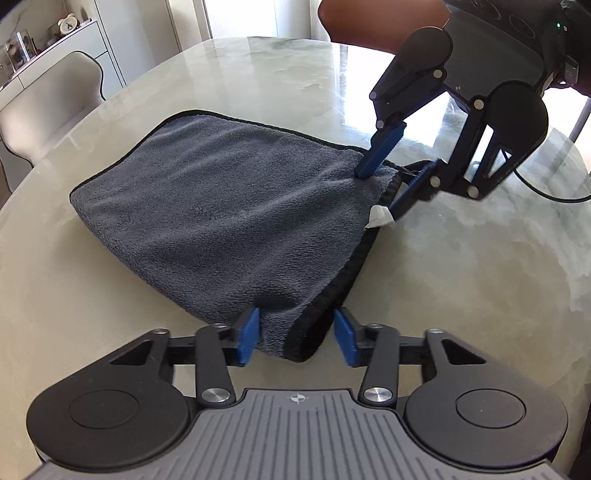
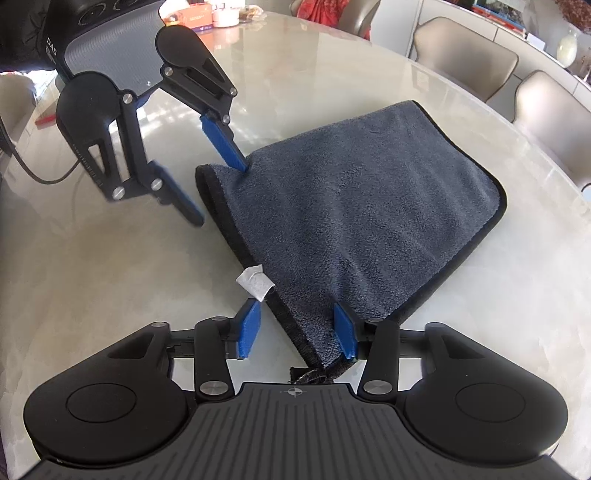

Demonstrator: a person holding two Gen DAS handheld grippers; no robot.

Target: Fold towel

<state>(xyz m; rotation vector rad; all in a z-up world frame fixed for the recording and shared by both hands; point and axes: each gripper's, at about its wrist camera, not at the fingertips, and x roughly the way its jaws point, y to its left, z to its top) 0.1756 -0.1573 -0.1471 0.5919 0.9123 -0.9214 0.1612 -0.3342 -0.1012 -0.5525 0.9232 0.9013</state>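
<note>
A grey towel (image 1: 221,206) with a black hem lies folded on the marble table (image 1: 461,295); it also shows in the right wrist view (image 2: 369,206). A white label (image 2: 255,282) sticks out at its open edge. My left gripper (image 1: 297,338) is open, its blue fingers on either side of the towel's near corner. My right gripper (image 2: 297,332) is open around the other corner of that edge. In the left wrist view the right gripper (image 1: 384,184) straddles the far corner. In the right wrist view the left gripper (image 2: 221,192) has one finger on the cloth, one beside it.
Beige chairs (image 2: 469,62) stand round the table's far side, another at the left (image 1: 48,107). A black cable (image 1: 546,192) trails on the table behind the right gripper. Boxes and jars (image 2: 207,16) sit at the table's far end. A cabinet (image 1: 92,48) stands behind.
</note>
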